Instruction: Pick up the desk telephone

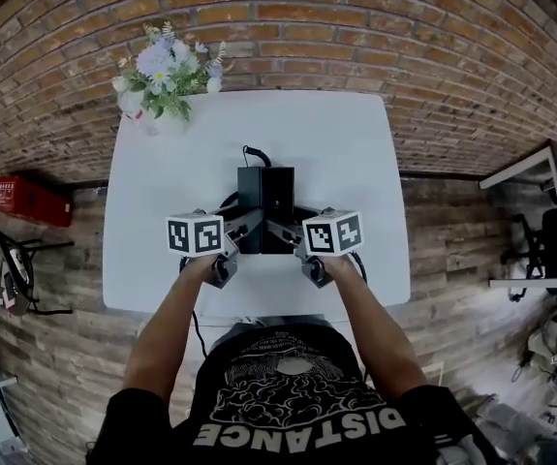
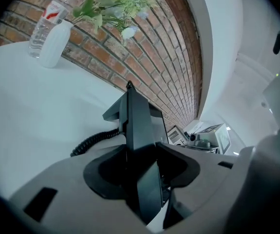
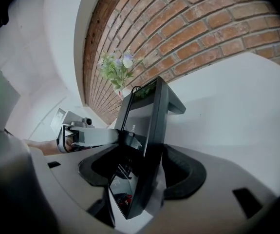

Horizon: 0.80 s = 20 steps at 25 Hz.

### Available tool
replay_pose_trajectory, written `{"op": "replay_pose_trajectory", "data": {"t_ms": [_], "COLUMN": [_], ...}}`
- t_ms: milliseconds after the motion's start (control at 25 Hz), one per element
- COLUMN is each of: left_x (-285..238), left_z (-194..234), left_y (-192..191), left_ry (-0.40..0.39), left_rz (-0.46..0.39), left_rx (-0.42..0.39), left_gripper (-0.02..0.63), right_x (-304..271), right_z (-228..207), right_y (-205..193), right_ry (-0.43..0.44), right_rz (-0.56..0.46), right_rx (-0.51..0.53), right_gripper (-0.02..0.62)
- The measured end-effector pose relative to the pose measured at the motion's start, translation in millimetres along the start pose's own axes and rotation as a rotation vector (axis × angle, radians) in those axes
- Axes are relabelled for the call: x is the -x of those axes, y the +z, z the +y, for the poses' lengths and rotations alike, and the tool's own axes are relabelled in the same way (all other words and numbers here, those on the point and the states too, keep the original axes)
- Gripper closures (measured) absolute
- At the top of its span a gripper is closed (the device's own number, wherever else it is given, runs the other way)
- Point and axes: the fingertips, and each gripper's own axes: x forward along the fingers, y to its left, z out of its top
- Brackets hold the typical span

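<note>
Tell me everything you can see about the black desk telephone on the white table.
The black desk telephone is a boxy plastic unit with a glossy, sloping front panel and a black coiled cord curling out beside it. It sits at the middle of the white table. The left gripper and right gripper each hold one side edge between their jaws.

A red brick wall [image 1: 355, 27] backs the white counter [image 1: 152, 192], which stands on a wood-plank floor [image 1: 65, 356]. Flowers [image 1: 167, 71] in a white vase [image 2: 56, 43] sit at its far left corner, just beside a clear bottle [image 2: 43, 26]. A red box [image 1: 28, 200] lies at the left and a desk [image 1: 530, 168] stands at the right.
</note>
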Motion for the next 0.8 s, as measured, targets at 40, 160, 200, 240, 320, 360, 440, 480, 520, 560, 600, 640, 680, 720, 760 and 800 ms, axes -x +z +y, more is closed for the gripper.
{"op": "replay_pose_trajectory", "data": {"t_ms": [40,160,200,240,320,360,440,480,520,560,600,640,680,720,760,800], "left_x": [0.2,0.9,1.5,2.0,2.2,1.9,0.8,0.4,0.4,0.7,1.3,2.0,2.6,3.0,3.3,3.6], "left_z": [-0.5,-1.8,-2.2,-2.7,-3.4,-3.7,-4.0,-4.3,-4.6,-5.1,-5.5,-5.8,-5.9,-5.9,-6.0,-6.5], "left_y": [0.4,1.3,1.1,0.8,0.4,0.1,-0.2,-0.2,-0.1,0.0,0.1,0.4,0.8,1.3,1.8,2.4], "left_ry": [0.003,0.009,0.01,0.011,0.012,0.013,0.013,0.013,0.013,0.014,0.015,0.015,0.014,0.013,0.013,0.014], "left_rz": [-0.001,-0.007,-0.01,-0.013,-0.016,-0.015,-0.012,-0.01,-0.009,-0.009,-0.012,-0.017,-0.024,-0.032,-0.039,-0.046], "left_rx": [-0.006,0.005,0.007,0.005,-0.002,-0.005,-0.01,-0.011,-0.009,-0.005,0.001,0.008,0.017,0.024,0.029,0.029], "left_gripper": [0.411,0.419,0.42,0.423,0.426,0.426,0.428,0.43,0.43,0.431,0.433,0.434,0.434,0.436,0.436,0.436], "right_x": [0.1,1.5,2.2,2.9,3.9,4.3,5.0,5.4,5.8,6.3,6.8,7.3,7.8,8.2,8.7,9.3], "right_z": [0.3,1.1,1.6,2.0,2.2,2.0,1.0,0.7,0.7,1.1,1.6,2.1,2.3,2.3,2.3,2.2], "right_y": [0.3,1.2,1.1,0.8,0.0,-0.7,-1.5,-1.5,-1.4,-1.2,-0.8,-0.1,1.1,2.6,3.9,5.0], "right_ry": [-0.002,-0.012,-0.015,-0.018,-0.021,-0.022,-0.023,-0.024,-0.024,-0.025,-0.025,-0.024,-0.022,-0.019,-0.016,-0.013], "right_rz": [-0.005,-0.021,-0.026,-0.032,-0.04,-0.044,-0.051,-0.054,-0.057,-0.06,-0.063,-0.067,-0.073,-0.081,-0.087,-0.092], "right_rx": [-0.005,-0.017,-0.021,-0.025,-0.035,-0.042,-0.053,-0.056,-0.057,-0.057,-0.056,-0.056,-0.057,-0.061,-0.064,-0.066], "right_gripper": [0.322,0.328,0.331,0.334,0.337,0.337,0.339,0.341,0.341,0.342,0.342,0.344,0.345,0.349,0.354,0.356]}}
